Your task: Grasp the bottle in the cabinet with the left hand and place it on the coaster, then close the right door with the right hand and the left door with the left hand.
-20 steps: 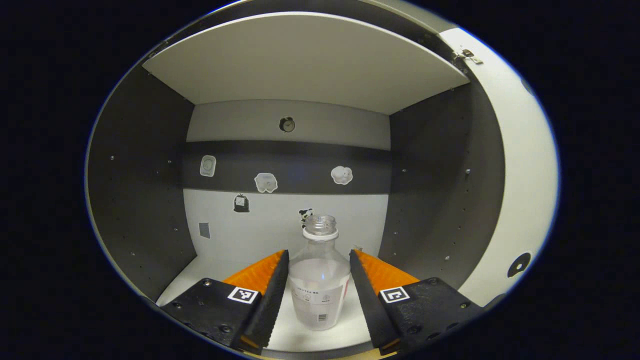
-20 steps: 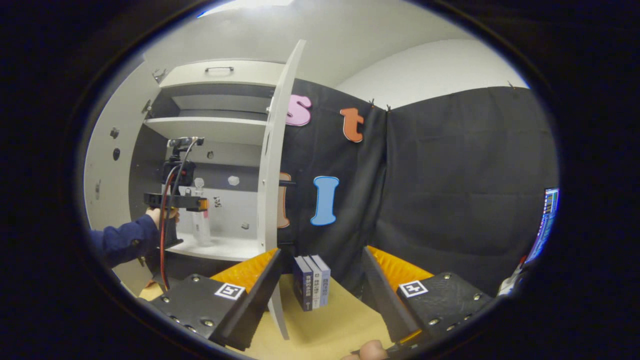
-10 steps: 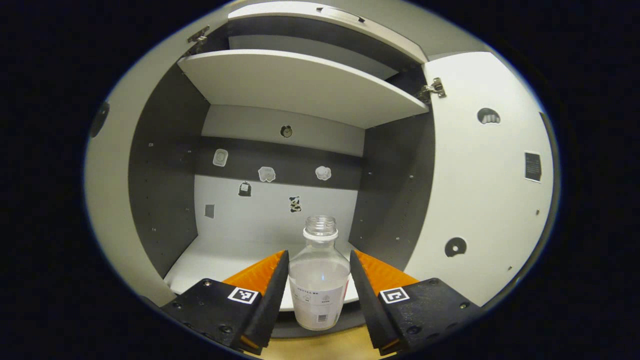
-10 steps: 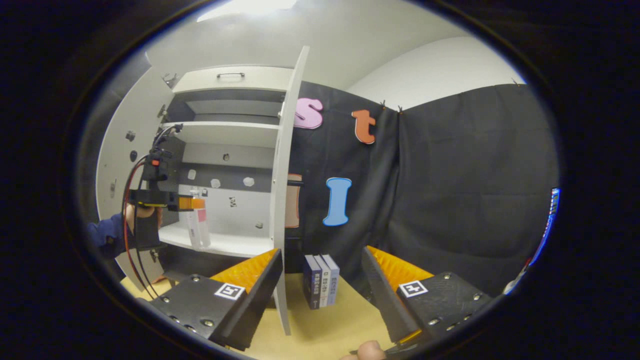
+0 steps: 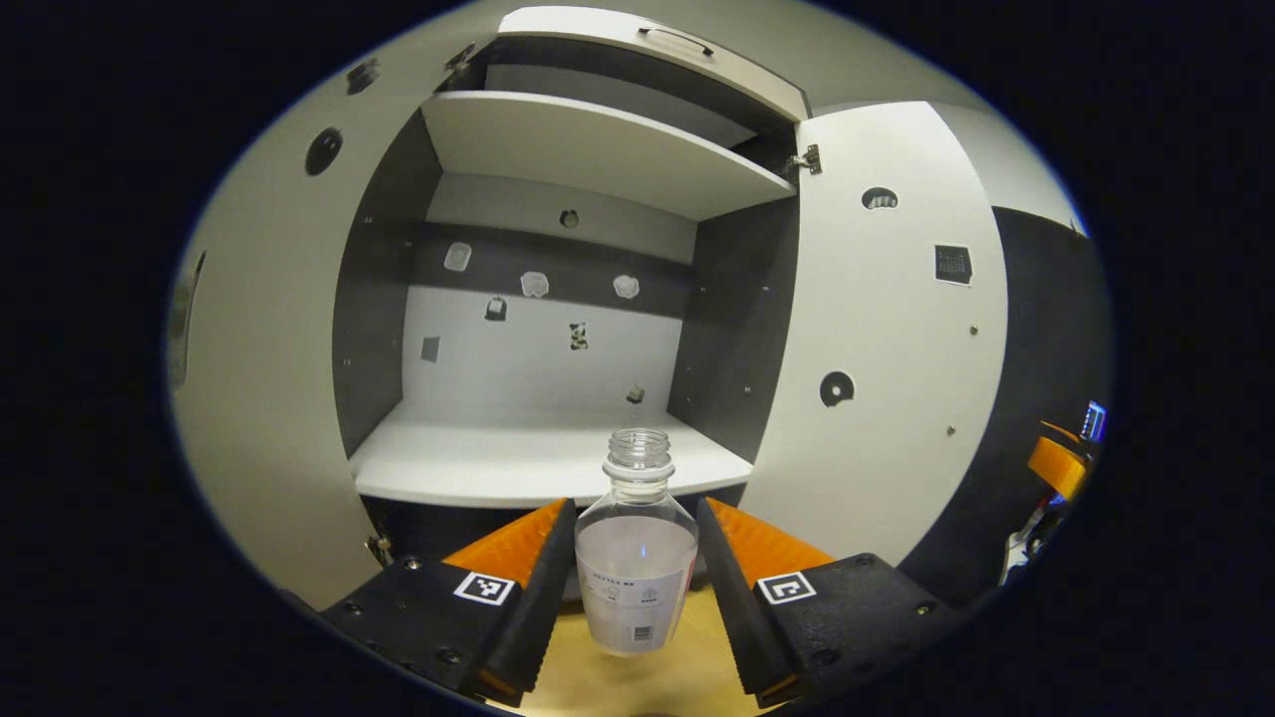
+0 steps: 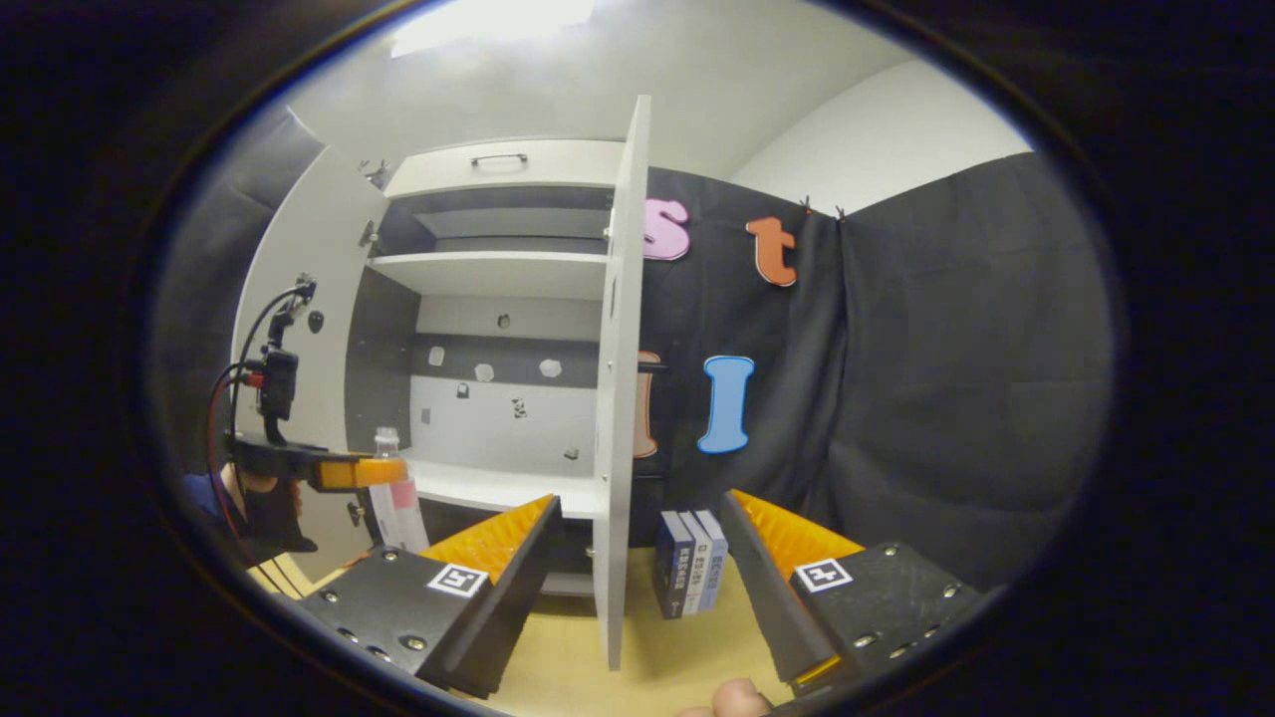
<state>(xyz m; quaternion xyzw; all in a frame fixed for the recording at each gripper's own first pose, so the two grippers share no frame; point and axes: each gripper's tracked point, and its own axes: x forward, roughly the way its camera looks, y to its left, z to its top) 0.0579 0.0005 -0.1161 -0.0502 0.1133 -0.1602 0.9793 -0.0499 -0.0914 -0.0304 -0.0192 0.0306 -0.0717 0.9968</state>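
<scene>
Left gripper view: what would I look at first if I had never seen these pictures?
First, the clear plastic bottle with no cap, held up close between the left gripper jaws, in front of the cabinet and over the tan tabletop. Behind it gapes the white cabinet with dark grey inside walls, both doors wide open. In the right gripper view, three upright books stand on the tabletop beside the open white right door.

Handheld two-finger grippers with tagged black bodies

The left gripper (image 5: 636, 558) and right gripper (image 6: 642, 568) each have wedge-shaped fingers on black plates studded with screws, each plate bearing a small square black-and-white marker. Seen from the right gripper view, the left gripper (image 6: 383, 471) carries a black camera post with red and black cables; the person's sleeve (image 6: 199, 490) is dark blue.
</scene>
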